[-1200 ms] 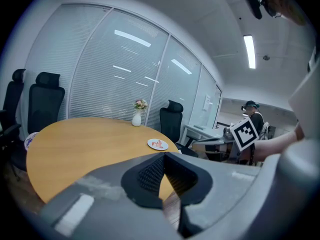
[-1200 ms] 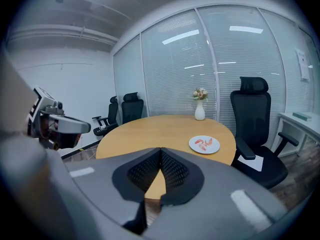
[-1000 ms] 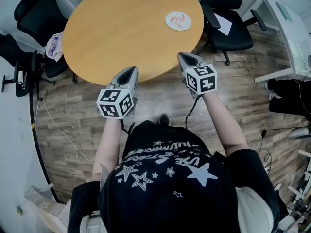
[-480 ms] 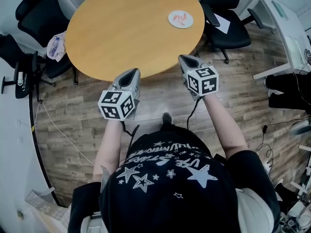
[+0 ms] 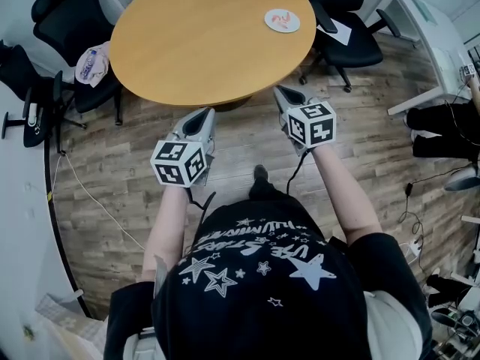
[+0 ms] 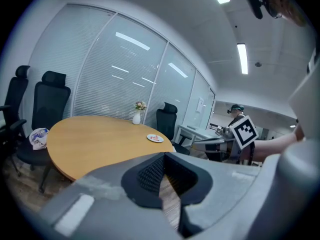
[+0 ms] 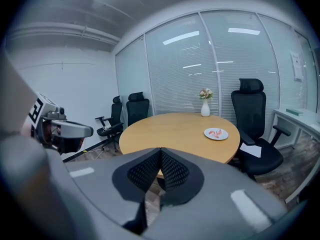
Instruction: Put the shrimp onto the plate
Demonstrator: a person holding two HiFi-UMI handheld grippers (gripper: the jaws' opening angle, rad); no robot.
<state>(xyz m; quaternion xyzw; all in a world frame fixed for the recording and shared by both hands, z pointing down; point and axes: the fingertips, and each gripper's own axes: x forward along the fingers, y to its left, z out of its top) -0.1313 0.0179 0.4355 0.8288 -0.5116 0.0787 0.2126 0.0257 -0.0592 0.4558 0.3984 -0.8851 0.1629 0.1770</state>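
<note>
The right gripper (image 5: 289, 96) is clenched tip to tip with nothing between its pads. The left gripper (image 5: 199, 117) beside it is closed and empty in the same way. Both hang over the wood floor (image 5: 240, 145), just short of the near edge of the round table (image 5: 202, 47).

Farther off, close to the table's far right rim, sits the white plate (image 5: 282, 20), and the pink shrimp (image 7: 216, 132) already lies on it. Beyond that, a vase of flowers (image 7: 205, 108) stands at the far edge.

No pink piece shows on the bare tabletop, so the placing looks finished and the step in hand seems to be standing clear. Doing that well means keeping both grippers low, level and off the table. If another piece did need moving, the person would have to step in first, as the plate is well out of reach. The jaws should then be spread before descending, and the approach made from the near side so the plate is not nudged.
</note>
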